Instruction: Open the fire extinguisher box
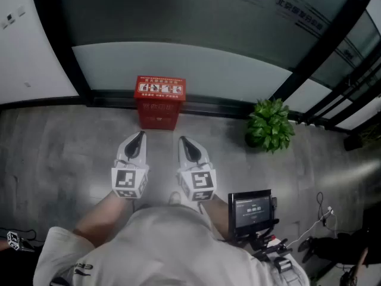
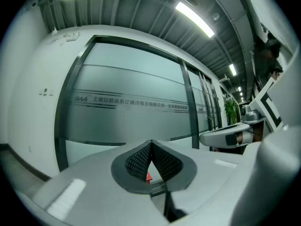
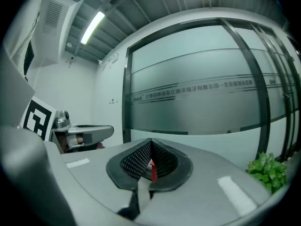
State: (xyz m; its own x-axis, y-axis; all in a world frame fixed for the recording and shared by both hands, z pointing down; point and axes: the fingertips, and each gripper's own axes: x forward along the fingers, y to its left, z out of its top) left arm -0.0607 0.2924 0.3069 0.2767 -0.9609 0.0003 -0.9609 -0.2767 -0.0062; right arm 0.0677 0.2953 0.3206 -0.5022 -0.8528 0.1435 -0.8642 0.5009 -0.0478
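Claws closed, empty: left claw (image 1: 140,136), right claw (image 1: 183,140). Red rectangular fire extinguisher box (image 1: 159,109) looks stiff, lid probably light; I'd hook front lip.

The left gripper (image 2: 151,144), pale grey with black dimpled pads (image 2: 136,161), has its jaws met at the tips with nothing between them. Through the small gap under the tips shows a sliver of the red fire extinguisher box (image 2: 148,177). Beyond stands a frosted glass wall (image 2: 127,102) in dark frames, with a band of lettering across it. At the right edge the right gripper (image 2: 204,138) lies level, near a green leafy plant (image 2: 231,111). Long tube lights (image 2: 195,19) run along the slatted ceiling.
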